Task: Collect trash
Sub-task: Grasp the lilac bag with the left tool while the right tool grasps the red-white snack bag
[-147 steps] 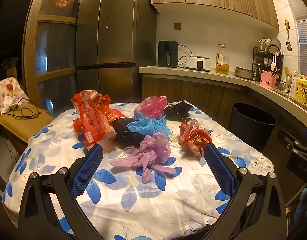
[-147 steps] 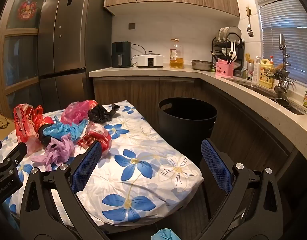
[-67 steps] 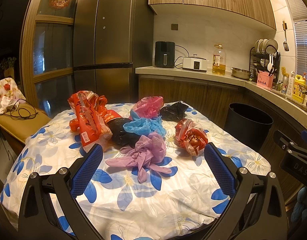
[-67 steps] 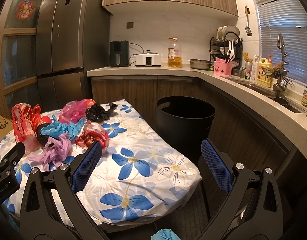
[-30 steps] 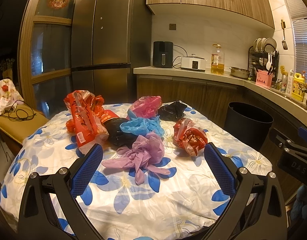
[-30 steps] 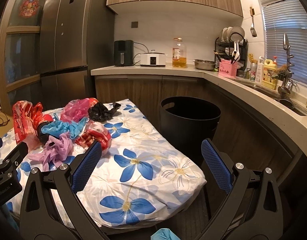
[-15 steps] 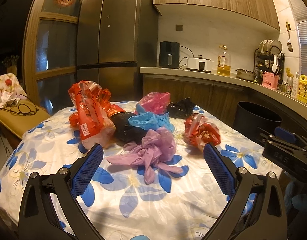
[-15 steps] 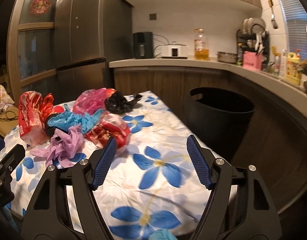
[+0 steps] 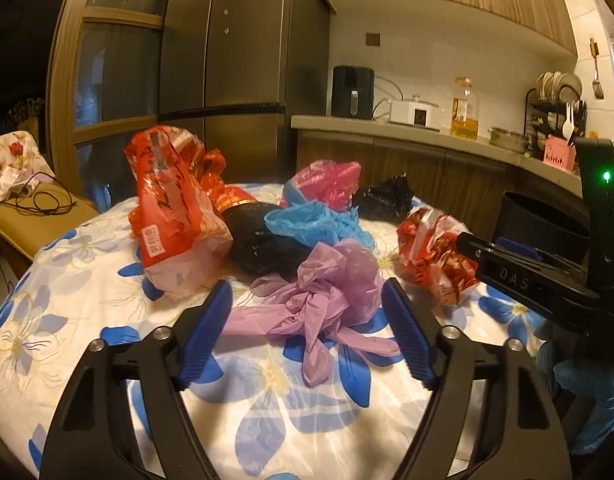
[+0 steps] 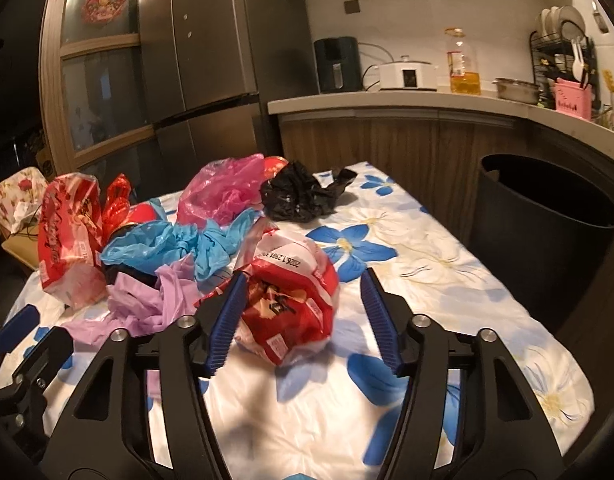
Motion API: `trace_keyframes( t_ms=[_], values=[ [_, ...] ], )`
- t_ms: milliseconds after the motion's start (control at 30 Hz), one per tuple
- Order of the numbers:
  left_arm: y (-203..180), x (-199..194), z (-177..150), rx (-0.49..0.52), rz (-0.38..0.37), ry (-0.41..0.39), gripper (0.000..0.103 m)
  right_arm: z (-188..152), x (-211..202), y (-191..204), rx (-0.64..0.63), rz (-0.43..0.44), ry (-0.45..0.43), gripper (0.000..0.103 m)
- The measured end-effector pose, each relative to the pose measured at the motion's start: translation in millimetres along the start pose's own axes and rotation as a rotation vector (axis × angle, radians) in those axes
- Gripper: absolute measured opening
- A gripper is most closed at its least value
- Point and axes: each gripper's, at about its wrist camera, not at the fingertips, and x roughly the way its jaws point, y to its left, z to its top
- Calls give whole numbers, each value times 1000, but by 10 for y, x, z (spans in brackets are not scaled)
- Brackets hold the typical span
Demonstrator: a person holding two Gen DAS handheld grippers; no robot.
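Observation:
Several crumpled plastic bags lie on a table under a white cloth with blue flowers (image 9: 87, 320). A purple bag (image 9: 327, 292) sits between the fingers of my left gripper (image 9: 305, 292). Its jaws are closing and the pads stand clear of the plastic. My right gripper (image 10: 303, 280) straddles a red and white bag (image 10: 291, 304), seen also as the red and white bag (image 9: 431, 252) in the left wrist view. Those jaws are closing too. The left pad is at the bag's edge, and a gap shows at the right pad.
Behind lie a big red bag (image 9: 171, 200), a blue bag (image 9: 311, 224), a pink bag (image 10: 223, 188) and a black bag (image 10: 303, 196). A black bin (image 10: 547, 208) stands on the floor right of the table, by the counter. A fridge stands behind.
Both grippers came forward and down to the bags and their jaws narrowed. The right one swung left, from facing the bin to straddling the red and white bag.

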Motion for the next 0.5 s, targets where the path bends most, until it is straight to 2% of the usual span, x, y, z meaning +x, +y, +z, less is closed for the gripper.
trace_keyframes(
  t_ms=[200, 300, 367, 467, 500],
  values=[
    [-2, 202, -75, 0, 13, 60, 65, -61, 155, 44, -33, 15, 25, 33],
    [-1, 254, -101, -5, 10, 89, 56, -88, 200, 32, -32, 14, 44, 8],
    [15, 277, -114, -5, 15, 95, 56, -95, 195, 4, -18, 28, 45, 3],
    [14, 319, -135, -1, 22, 109, 53, -79, 94, -21, -19, 17, 11, 1],
    [14, 333, -139, -1, 26, 116, 48, -71, 62, -28, -19, 15, 2, 1]
  ],
)
